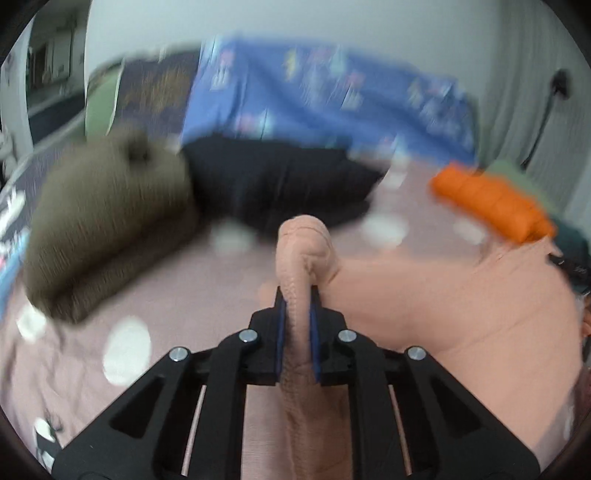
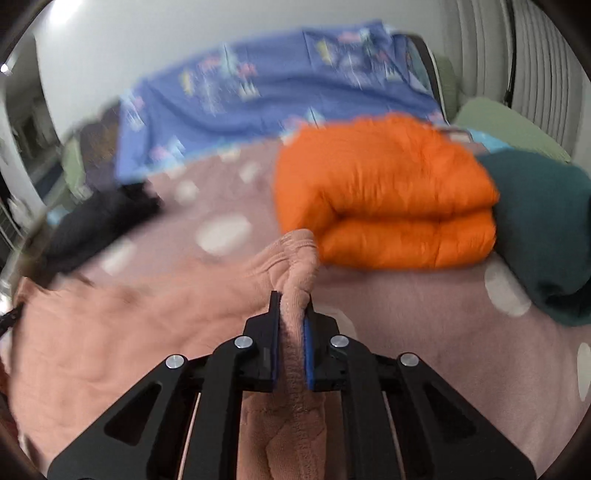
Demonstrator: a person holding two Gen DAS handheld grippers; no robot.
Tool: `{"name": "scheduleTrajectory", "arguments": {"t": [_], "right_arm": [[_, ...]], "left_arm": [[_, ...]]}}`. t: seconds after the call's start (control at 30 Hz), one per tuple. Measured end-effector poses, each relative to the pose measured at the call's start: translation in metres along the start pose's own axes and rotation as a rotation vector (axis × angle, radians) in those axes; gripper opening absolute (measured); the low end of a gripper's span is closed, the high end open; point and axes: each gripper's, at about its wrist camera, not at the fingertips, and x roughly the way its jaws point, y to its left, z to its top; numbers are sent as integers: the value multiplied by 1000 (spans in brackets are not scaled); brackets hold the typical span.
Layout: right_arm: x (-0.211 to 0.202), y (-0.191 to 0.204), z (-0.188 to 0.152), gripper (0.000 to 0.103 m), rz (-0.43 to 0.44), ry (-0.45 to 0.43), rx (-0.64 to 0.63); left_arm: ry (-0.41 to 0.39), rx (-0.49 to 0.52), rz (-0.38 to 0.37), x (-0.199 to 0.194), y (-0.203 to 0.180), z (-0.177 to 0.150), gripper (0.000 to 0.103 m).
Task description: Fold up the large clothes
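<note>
Peach garment [image 1: 424, 314] edges sit pinched between both grippers' jaws, left gripper [image 1: 295, 295] and right gripper [image 2: 291, 299], above a pink dotted bedspread [image 2: 424, 314]; folded orange jacket [image 2: 384, 199] lies far right.

A bedroom in a home, by every sign. The work surface is a bed spread with a dusty-pink sheet [image 2: 424, 306] dotted with white spots. At the far end of that bed lies a blue printed cover [image 2: 258, 99], rumpled against a plain pale wall [image 1: 295, 22]. On the bed sit folded clothes: an orange padded bundle [image 2: 384, 199] with a dark teal one [image 2: 543, 229] just beside it, and an olive knit pile [image 1: 107, 221] next to a black garment [image 1: 280, 184].
</note>
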Motion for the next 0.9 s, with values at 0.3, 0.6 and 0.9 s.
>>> {"name": "scheduleTrajectory", "arguments": {"t": [0.3,0.6,0.9], "right_arm": [[-38,1,2,39,-114,-69,7],[-46,131,0,45,117,-57,-185],[48,148,-23,50,45,14,-223]], "left_arm": [[-62,11,77,-29,-4,-3,33],[-112,116,-38,-52,-105,28,48],[34,214,110,47,-130,-2,55]]}}
